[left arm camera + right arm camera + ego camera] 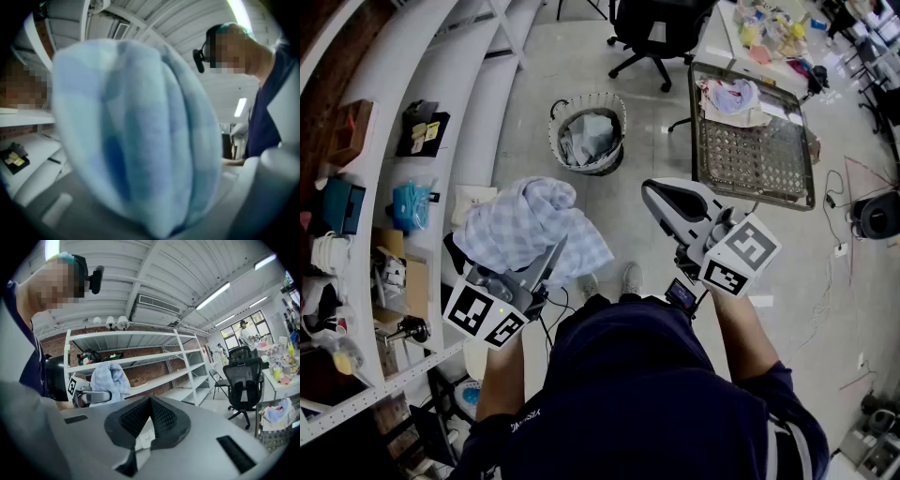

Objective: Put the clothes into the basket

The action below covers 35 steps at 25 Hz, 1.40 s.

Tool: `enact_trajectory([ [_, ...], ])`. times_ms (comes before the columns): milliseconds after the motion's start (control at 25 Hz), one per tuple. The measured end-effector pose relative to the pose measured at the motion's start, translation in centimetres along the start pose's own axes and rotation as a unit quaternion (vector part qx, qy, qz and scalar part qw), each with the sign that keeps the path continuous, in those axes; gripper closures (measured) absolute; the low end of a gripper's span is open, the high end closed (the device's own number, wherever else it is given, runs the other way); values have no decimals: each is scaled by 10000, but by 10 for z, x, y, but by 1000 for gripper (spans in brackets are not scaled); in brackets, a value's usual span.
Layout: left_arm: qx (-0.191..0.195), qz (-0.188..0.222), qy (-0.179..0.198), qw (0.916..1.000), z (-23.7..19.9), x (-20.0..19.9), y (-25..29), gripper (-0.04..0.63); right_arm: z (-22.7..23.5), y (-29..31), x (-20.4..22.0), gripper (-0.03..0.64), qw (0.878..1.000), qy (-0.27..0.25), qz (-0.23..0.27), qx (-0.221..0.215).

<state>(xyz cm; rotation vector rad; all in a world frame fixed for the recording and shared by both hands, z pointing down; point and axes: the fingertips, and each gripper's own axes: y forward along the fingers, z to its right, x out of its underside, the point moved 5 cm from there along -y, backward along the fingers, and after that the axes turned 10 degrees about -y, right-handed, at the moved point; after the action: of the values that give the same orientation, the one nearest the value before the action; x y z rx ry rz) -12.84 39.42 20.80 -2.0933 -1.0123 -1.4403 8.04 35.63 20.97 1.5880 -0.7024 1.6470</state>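
A light blue checked cloth (528, 228) hangs bunched over my left gripper (553, 255), which is shut on it and held level in front of me. In the left gripper view the cloth (136, 131) fills nearly the whole picture and hides the jaws' tips. The round wire basket (558, 148) stands on the floor further ahead, with grey-blue clothes inside. My right gripper (653, 194) is beside the cloth, to its right, shut with nothing in it. In the right gripper view its pads (161, 416) meet, and the held cloth (110, 378) shows at the left.
White shelves (441, 84) with boxes and small items run along the left. A wire-mesh table (759, 164) with clothes piled at its far end stands at the right. A black office chair (656, 33) is beyond the basket. Cables lie on the floor at far right.
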Motion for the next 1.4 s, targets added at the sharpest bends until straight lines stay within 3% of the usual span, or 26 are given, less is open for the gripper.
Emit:
enact_trajectory([
  [880,-189,-93,56,9998,20,13,60,430,68,-31,22,611,9990,430,20,-131],
  [1400,-417,-50,70,9991,2,3,94,430,122,-42,30,611,9980,630,47,20],
])
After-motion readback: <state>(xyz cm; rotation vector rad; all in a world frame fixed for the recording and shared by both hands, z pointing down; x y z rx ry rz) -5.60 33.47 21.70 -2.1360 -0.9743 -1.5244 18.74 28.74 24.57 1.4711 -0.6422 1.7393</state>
